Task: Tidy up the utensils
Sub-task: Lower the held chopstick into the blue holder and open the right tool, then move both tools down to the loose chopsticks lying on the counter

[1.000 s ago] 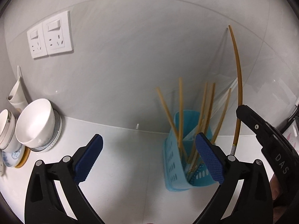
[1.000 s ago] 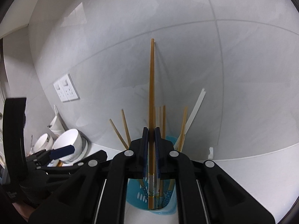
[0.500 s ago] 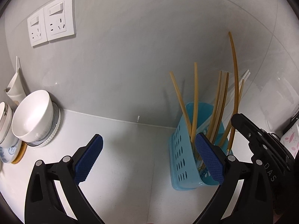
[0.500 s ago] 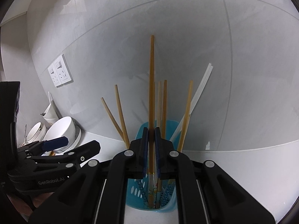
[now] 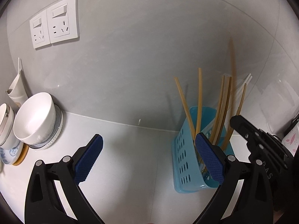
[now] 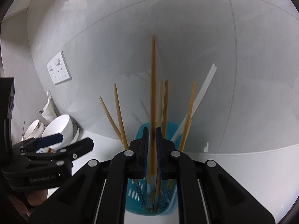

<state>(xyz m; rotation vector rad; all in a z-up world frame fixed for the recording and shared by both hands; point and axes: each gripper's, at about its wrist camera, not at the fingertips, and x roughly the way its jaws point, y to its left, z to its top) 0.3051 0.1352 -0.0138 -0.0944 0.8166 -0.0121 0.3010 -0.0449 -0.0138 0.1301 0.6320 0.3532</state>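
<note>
Above the blue utensil basket [image 6: 169, 208], the right gripper [image 6: 152, 154] keeps one bamboo chopstick [image 6: 153, 85] upright, its lower end already inside the basket among the other chopsticks [image 6: 164, 104]. The fingers have just been opening a little; a thin gap seems to show beside the blurred stick, so I judge it is being let go. The left gripper [image 5: 147, 157] hangs wide open and empty over the white surface [image 5: 130, 158]. Next, the right fingers must open fully and draw back without catching the sticks.
</note>
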